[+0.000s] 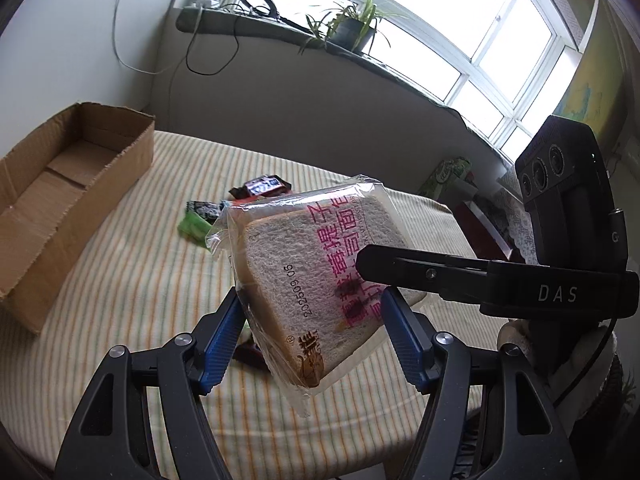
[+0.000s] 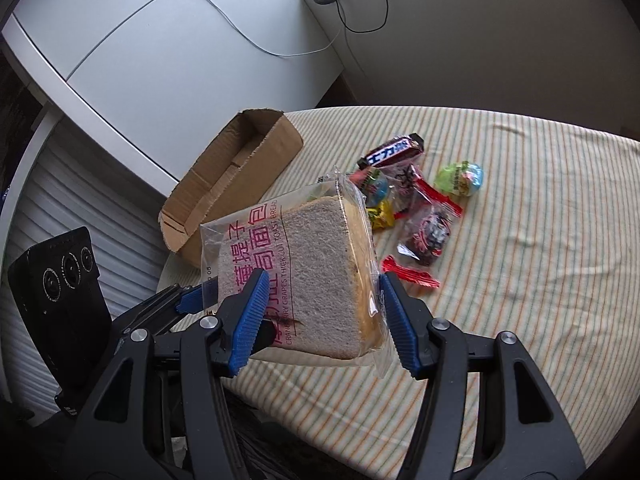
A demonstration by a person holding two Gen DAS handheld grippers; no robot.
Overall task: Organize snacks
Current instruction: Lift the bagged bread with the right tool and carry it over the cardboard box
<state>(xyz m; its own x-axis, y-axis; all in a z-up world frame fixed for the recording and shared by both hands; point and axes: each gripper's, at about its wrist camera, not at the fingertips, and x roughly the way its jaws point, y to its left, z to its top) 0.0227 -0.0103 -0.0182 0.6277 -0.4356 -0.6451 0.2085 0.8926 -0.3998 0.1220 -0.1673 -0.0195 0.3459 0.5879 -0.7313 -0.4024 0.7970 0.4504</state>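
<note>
Here, in the left wrist view, the left gripper [image 1: 312,312] clamps the bagged bread slice [image 1: 316,280] aloft, and the empty cardboard box [image 1: 60,200] lies far left, long axis running away. In the right wrist view, the right gripper [image 2: 322,308] pinches the same bread, with the box up-left beyond it, nearer the left hand.

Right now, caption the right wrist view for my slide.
Both grippers hold a wrapped bread slice above the striped cloth, cardboard box behind.

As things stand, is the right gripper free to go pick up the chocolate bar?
Probably not. The right gripper is shut on the bread pack, which the left gripper also clamps. The chocolate bar lies unobstructed on the table beyond, but the bread must go first.
</note>
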